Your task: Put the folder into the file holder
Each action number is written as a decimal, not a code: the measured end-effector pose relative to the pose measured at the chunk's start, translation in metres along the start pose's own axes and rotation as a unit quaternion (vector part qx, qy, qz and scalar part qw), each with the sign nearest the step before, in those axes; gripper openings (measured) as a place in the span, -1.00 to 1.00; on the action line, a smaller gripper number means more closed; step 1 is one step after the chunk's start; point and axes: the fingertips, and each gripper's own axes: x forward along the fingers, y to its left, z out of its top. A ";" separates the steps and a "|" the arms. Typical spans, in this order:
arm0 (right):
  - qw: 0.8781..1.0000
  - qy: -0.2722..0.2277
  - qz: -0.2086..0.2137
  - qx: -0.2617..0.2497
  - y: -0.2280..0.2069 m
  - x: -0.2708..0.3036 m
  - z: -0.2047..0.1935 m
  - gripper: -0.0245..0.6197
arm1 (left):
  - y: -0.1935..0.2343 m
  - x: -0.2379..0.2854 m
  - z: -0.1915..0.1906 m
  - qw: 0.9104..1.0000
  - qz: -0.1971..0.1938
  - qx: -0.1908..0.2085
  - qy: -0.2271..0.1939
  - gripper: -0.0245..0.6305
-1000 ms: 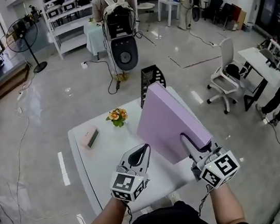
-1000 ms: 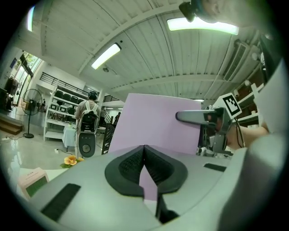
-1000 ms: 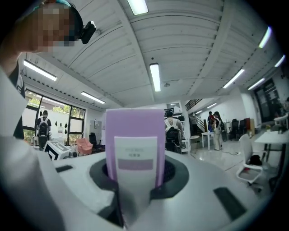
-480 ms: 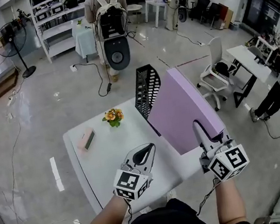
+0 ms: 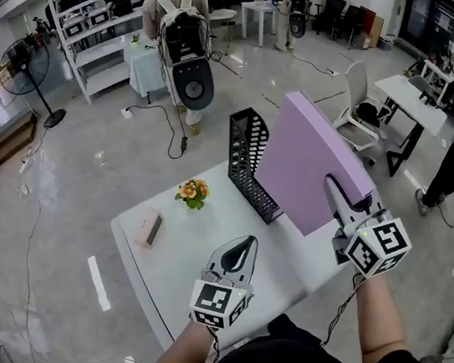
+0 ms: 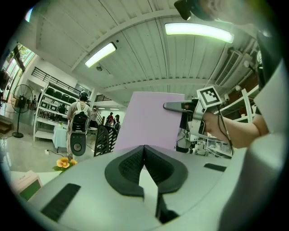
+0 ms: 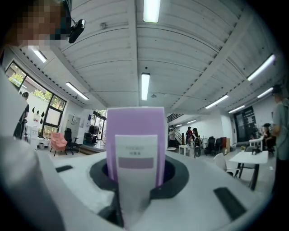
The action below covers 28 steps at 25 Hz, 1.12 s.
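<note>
Head view: lilac folder (image 5: 308, 160), thick and box-like with plain matte faces, stands on edge right of centre frame. Its long axis slopes from the lower right up toward the upper middle, its broad face turned to the left of the frame. Its far end overlaps the right side of the black mesh file holder (image 5: 249, 160), which stands upright on the white table (image 5: 179, 259); whether the two touch cannot be told. The right gripper (image 5: 336, 194), at lower right, clamps the folder's near end, with the jaws held apart by its thickness. The left gripper (image 5: 236, 255), at lower centre over the table, has its jaws closed together on nothing. Small flowers (image 5: 191, 192) and a pink box (image 5: 148, 228) sit on the table's left part, well apart from the folder. Left gripper view: the dark pads meet at centre frame with nothing between them. Beyond them the folder's flat lilac face rises upright at centre, with the right gripper at its upper right edge and the file holder just left of it. Right gripper view: the folder's narrow spine faces the camera at centre, upright between the two jaws, which press on its sides. The spine carries a pale label (image 7: 135, 155) with a darker bar; its print is too blurred to read.
</note>
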 end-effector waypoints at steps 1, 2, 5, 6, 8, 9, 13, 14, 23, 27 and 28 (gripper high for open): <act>1.000 -0.001 -0.001 -0.002 -0.002 0.004 0.001 -0.52 | 0.001 0.001 0.001 1.000 0.002 0.001 0.000 -0.92; 1.000 -0.002 -0.001 -0.003 -0.004 0.008 0.001 -0.52 | 0.002 0.002 0.001 1.000 0.004 0.002 0.000 -0.92; 1.000 -0.003 0.000 -0.004 -0.010 0.024 -0.001 -0.52 | 0.007 0.007 -0.001 1.000 0.012 0.002 0.001 -0.92; 1.000 -0.002 0.002 -0.002 -0.011 0.029 -0.003 -0.52 | 0.009 0.010 -0.002 1.000 0.014 0.002 0.003 -0.92; 1.000 0.000 0.005 0.001 -0.015 0.040 -0.006 -0.52 | 0.011 0.017 -0.004 1.000 0.019 0.002 0.004 -0.91; 1.000 0.002 0.006 0.002 -0.017 0.045 -0.008 -0.52 | 0.012 0.020 -0.005 1.000 0.021 0.002 0.005 -0.92; 1.000 0.008 0.010 0.012 -0.026 0.063 -0.015 -0.52 | 0.014 0.033 -0.005 1.000 0.024 0.003 0.007 -0.92; 1.000 0.009 0.012 0.015 -0.027 0.067 -0.016 -0.52 | 0.015 0.036 -0.005 1.000 0.026 0.004 0.008 -0.92; 0.999 0.019 0.022 0.037 -0.033 0.107 -0.026 -0.52 | 0.023 0.051 -0.001 0.999 0.044 0.008 0.012 -0.92; 0.999 0.018 0.029 0.039 -0.029 0.126 -0.030 -0.52 | 0.035 0.049 0.002 0.998 0.064 0.006 0.009 -0.91; 0.999 0.018 0.030 0.040 -0.029 0.130 -0.031 -0.52 | 0.038 0.048 0.002 0.998 0.068 0.005 0.009 -0.92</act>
